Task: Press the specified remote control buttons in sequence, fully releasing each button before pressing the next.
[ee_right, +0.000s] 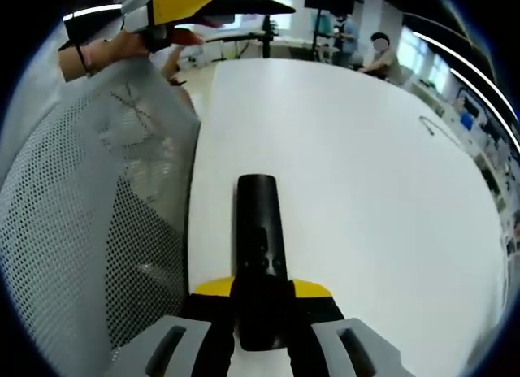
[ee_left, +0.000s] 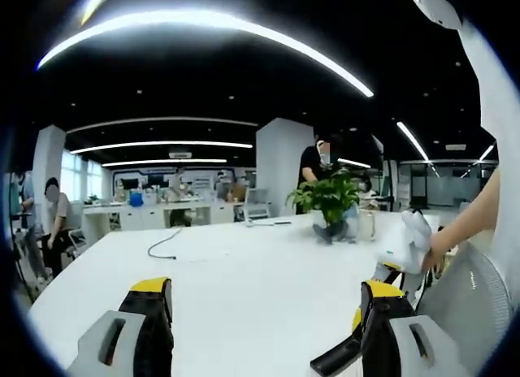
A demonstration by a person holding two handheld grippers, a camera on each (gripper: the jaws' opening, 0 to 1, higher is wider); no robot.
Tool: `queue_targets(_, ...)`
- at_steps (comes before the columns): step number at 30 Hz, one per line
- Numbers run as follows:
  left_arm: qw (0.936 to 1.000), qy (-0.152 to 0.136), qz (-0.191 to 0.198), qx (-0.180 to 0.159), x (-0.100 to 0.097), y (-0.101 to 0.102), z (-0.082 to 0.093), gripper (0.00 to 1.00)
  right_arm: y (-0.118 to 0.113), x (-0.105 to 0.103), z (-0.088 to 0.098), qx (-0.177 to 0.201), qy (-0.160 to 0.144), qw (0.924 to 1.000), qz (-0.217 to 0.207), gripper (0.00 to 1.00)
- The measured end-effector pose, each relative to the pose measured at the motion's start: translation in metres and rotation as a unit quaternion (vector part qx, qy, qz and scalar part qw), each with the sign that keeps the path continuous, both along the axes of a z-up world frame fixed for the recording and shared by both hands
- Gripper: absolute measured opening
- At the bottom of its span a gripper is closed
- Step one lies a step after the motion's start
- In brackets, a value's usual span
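Observation:
A black remote control [ee_right: 258, 223] lies lengthwise between the yellow-tipped jaws of my right gripper [ee_right: 262, 289], which is shut on its near end. The remote's far end points out over the white table [ee_right: 349, 149]. My left gripper [ee_left: 266, 289] is held above the table with its jaws wide apart and nothing between them. The left gripper [ee_right: 183, 5] also appears at the top left of the right gripper view, held by a hand [ee_right: 114, 44]. In the left gripper view the right gripper [ee_left: 404, 245] shows at the right, held by a hand [ee_left: 443, 245].
A grey mesh chair back [ee_right: 97, 231] stands close beside the table edge, also seen as chair mesh [ee_left: 467, 300]. A potted plant [ee_left: 329, 198] and a thin cable [ee_left: 166, 243] sit farther out on the table. People stand and sit at desks beyond.

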State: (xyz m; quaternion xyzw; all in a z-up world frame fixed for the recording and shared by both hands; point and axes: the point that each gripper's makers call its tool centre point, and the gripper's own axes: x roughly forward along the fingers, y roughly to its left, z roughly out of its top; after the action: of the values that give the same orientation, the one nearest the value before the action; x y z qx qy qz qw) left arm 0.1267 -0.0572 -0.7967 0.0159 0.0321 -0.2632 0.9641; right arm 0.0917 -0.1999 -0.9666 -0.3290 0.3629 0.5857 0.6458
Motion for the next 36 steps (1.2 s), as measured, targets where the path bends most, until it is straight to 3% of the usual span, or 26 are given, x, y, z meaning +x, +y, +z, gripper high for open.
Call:
queue_targets(22, 1.0000, 0.004, -0.002, -0.003, -0.002, -0.001, 0.001, 1.00, -0.004, 0.044, -0.001, -0.046, 0.001, 0.9989, 0.015, 0.21)
queue_targets(36, 0.9999, 0.009, -0.005, -0.003, -0.001, -0.001, 0.000, 0.99, -0.007, 0.084, -0.002, -0.068, 0.007, 0.9975, 0.015, 0.21)
